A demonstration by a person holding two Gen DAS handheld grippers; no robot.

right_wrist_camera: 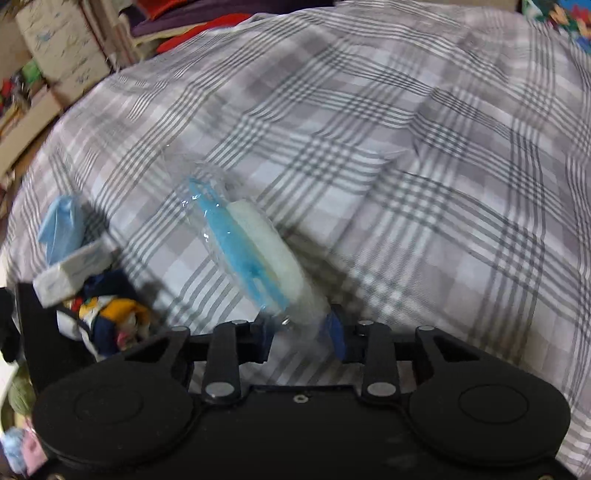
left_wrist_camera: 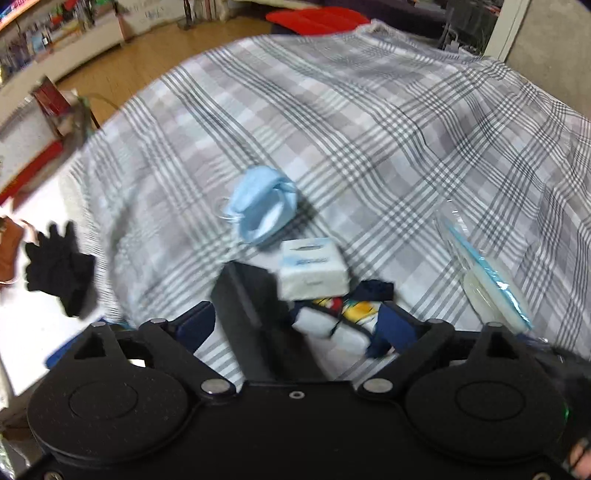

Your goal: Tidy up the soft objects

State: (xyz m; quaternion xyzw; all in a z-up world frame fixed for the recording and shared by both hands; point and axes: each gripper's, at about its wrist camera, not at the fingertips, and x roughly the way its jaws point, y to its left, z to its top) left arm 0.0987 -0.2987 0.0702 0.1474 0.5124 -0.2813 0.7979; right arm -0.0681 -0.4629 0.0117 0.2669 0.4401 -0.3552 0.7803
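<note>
My right gripper (right_wrist_camera: pixel 303 336) is shut on a clear packet holding a white sponge with a blue handle (right_wrist_camera: pixel 258 247), lifted over the plaid cloth (right_wrist_camera: pixel 406 147). The packet also shows in the left wrist view (left_wrist_camera: pixel 484 277). My left gripper (left_wrist_camera: pixel 295 325) is open over a black box (left_wrist_camera: pixel 255 314) that holds a white tissue pack (left_wrist_camera: pixel 310 269) and colourful folded fabric (left_wrist_camera: pixel 343 317). A light blue face mask (left_wrist_camera: pixel 262 206) lies on the cloth just beyond the box. In the right wrist view the tissue pack (right_wrist_camera: pixel 70 273), fabric (right_wrist_camera: pixel 107 314) and mask (right_wrist_camera: pixel 62 229) sit at the left.
A black glove (left_wrist_camera: pixel 59 266) lies at the left on a white surface (left_wrist_camera: pixel 33 332). The plaid cloth (left_wrist_camera: pixel 369 129) covers a raised bed-like surface. Shelves and boxes (right_wrist_camera: pixel 55 48) stand beyond its far edge. A red cushion (left_wrist_camera: pixel 314 18) lies behind.
</note>
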